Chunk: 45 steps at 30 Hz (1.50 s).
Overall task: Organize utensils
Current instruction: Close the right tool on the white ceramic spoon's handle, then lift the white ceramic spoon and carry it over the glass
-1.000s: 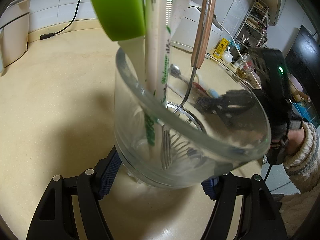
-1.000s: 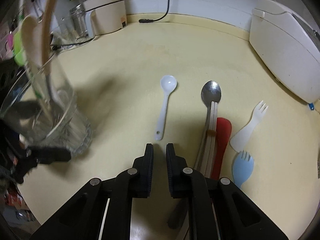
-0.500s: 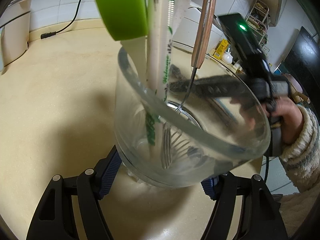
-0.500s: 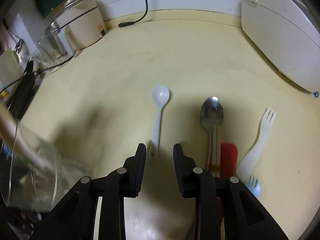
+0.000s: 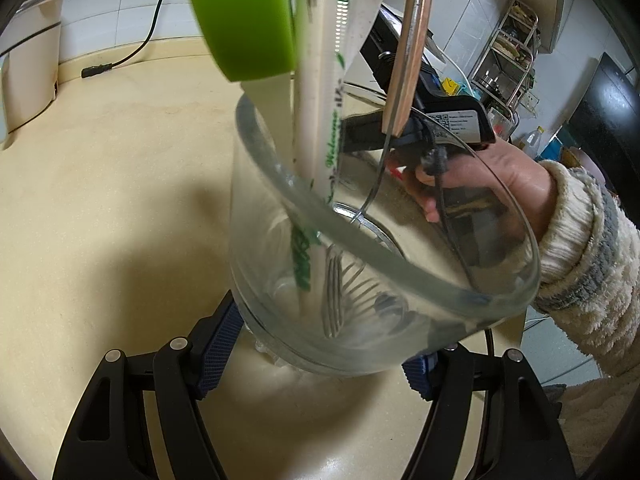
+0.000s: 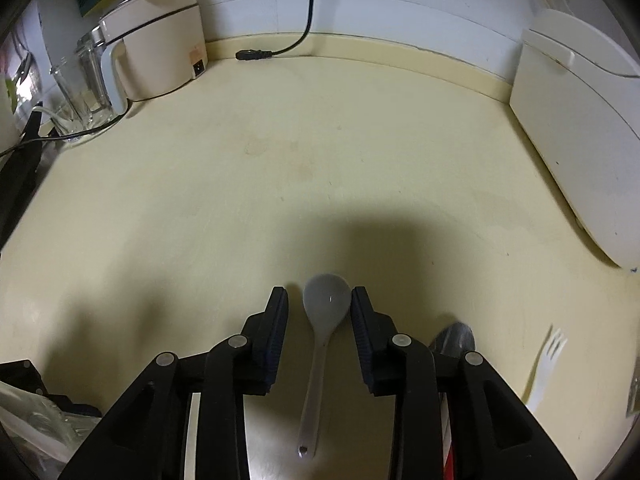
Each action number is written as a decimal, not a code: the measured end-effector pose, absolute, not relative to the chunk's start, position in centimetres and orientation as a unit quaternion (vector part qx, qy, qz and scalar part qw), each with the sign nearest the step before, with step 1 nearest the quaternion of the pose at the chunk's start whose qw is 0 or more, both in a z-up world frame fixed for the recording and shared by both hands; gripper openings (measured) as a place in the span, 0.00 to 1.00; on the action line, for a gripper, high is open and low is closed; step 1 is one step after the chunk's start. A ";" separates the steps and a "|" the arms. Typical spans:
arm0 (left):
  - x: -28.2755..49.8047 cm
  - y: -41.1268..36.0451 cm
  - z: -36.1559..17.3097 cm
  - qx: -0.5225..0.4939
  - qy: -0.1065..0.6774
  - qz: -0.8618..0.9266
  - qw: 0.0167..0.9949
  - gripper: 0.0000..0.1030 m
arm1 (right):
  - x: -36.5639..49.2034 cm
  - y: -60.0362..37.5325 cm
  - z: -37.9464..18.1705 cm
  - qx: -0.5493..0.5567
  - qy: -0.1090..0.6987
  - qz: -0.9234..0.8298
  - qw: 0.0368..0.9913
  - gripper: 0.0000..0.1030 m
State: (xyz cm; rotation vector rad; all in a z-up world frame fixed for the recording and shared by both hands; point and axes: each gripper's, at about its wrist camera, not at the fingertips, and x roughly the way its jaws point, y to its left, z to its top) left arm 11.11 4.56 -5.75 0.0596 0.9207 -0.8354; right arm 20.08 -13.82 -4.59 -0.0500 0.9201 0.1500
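My left gripper (image 5: 320, 352) is shut on a clear glass jar (image 5: 256, 240), its blue pads pressing both sides of the base. In the jar stand a green spatula (image 5: 244, 20), paper-wrapped chopsticks (image 5: 316, 100) and a wooden-handled fork (image 5: 408, 60). My right gripper (image 6: 319, 300) hangs over the cream counter with its jaws opening. A white plastic spoon (image 6: 326, 312) lies flat between the pads, which do not touch it. Right of it are a metal spoon (image 6: 456, 336) and a white plastic fork (image 6: 548, 360). A person's hand (image 5: 500, 176) shows behind the jar.
A white appliance (image 6: 580, 120) stands along the right side of the counter. At the back left are a beige cooker (image 6: 160, 48) and a glass jug (image 6: 84, 80). A black power cord's plug (image 6: 256, 55) lies by the back wall.
The right gripper has moved over the white spoon and its jaws have parted, so the spoon's bowl now lies between them. The left gripper and the jar have not moved.
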 end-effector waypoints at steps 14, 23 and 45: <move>11.1 4.6 -5.7 0.028 0.431 -0.391 0.813 0.72 | 15.2 -14.1 -4.9 -0.046 0.443 0.119 0.887 0.23; 11.1 4.6 -5.7 0.028 0.431 -0.391 0.813 0.72 | 8.5 -15.0 -5.2 -0.045 0.442 0.126 0.887 0.23; 11.1 4.6 -5.7 0.029 0.431 -0.391 0.813 0.72 | 4.9 -18.1 -5.1 -0.023 0.438 0.093 0.894 0.23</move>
